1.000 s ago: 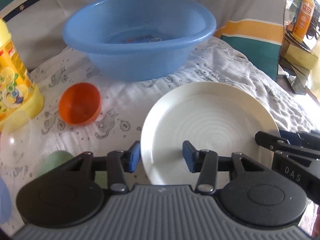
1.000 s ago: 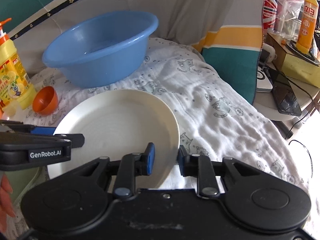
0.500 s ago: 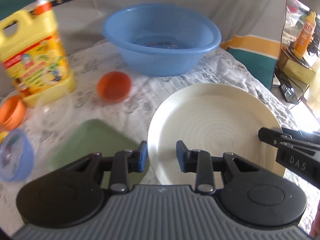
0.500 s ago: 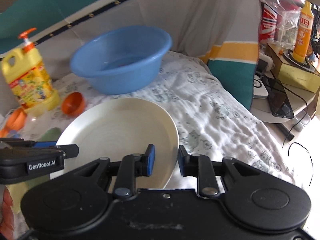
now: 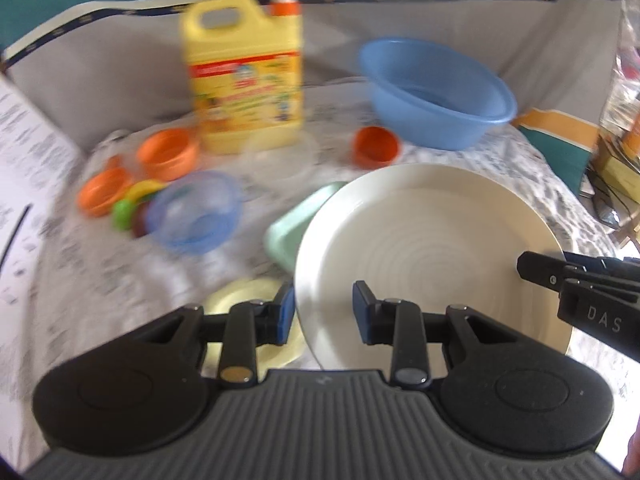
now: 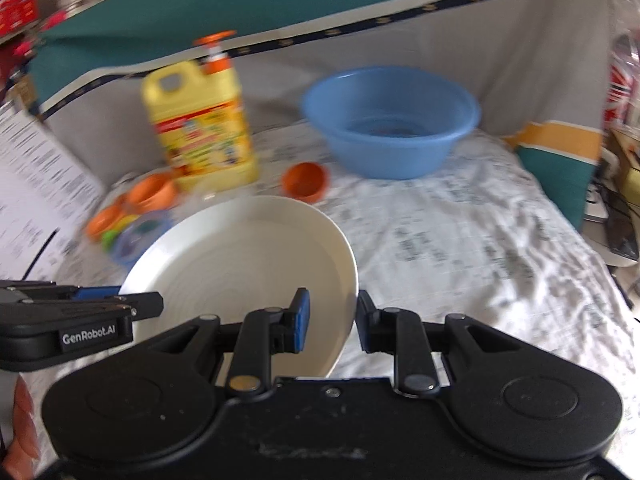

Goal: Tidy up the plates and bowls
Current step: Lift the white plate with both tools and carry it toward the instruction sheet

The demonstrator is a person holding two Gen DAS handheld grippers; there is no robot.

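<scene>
A large white plate (image 5: 432, 248) is held in the air between both grippers, tilted. My left gripper (image 5: 323, 312) is shut on its left rim. My right gripper (image 6: 330, 320) is shut on its right rim, and the plate also shows in the right wrist view (image 6: 244, 264). Below the plate lie a pale green square plate (image 5: 298, 220) and a yellow plate (image 5: 248, 304). A clear blue bowl (image 5: 192, 212), orange bowls (image 5: 166, 154) and a small orange bowl (image 5: 376, 146) sit on the cloth.
A big blue basin (image 5: 434, 90) stands at the back right. A yellow detergent jug (image 5: 242, 80) stands at the back middle. Small coloured items (image 5: 132, 204) lie by the orange bowls. A printed sheet (image 5: 24, 184) lies on the left. A cluttered side table (image 6: 616, 200) stands on the right.
Both grippers have lifted the white plate and swung it left. The jug, the orange bowls, the blue bowl and the yellow plate have come into view.
</scene>
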